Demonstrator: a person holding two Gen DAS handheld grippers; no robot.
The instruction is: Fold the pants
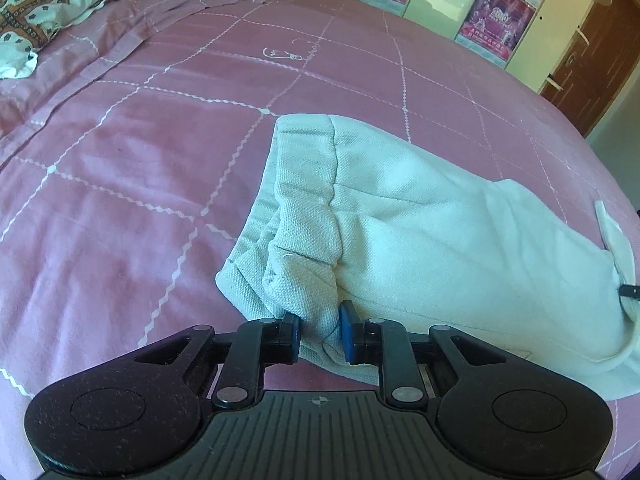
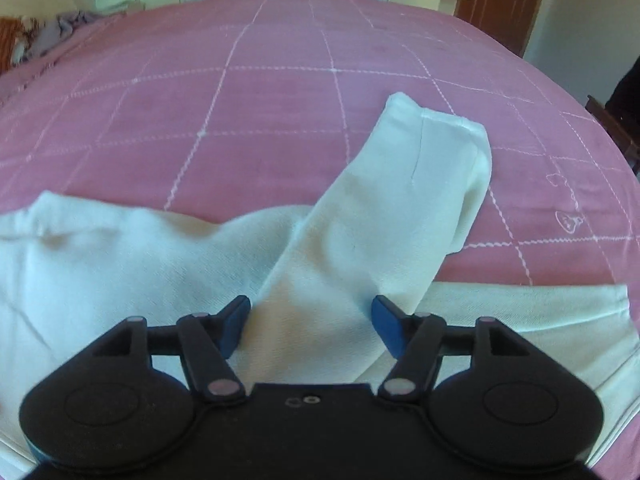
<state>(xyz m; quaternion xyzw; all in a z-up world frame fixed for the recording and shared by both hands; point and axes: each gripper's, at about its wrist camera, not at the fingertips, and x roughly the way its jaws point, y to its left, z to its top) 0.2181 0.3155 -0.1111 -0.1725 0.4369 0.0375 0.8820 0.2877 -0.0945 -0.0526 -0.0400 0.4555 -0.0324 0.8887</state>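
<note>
White pants point(image 1: 420, 224) lie on a pink bedspread point(image 1: 140, 140). In the left wrist view the waistband end is bunched, and my left gripper point(image 1: 320, 332) is shut on a fold of that waistband fabric between its blue pads. In the right wrist view the pants point(image 2: 120, 256) spread left, and one leg point(image 2: 400, 200) lies folded up and away, its hem at the far end. My right gripper point(image 2: 310, 320) is open, its blue fingers wide apart on either side of that leg's near part. The other leg point(image 2: 540, 312) runs right along the bed.
A patterned pillow point(image 1: 52, 4) lies at the bed's far left. Grey clothes point(image 2: 60, 32) are piled at the far edge. Cupboards with pink posters point(image 1: 496, 20) and a brown door point(image 2: 504, 0) stand behind the bed.
</note>
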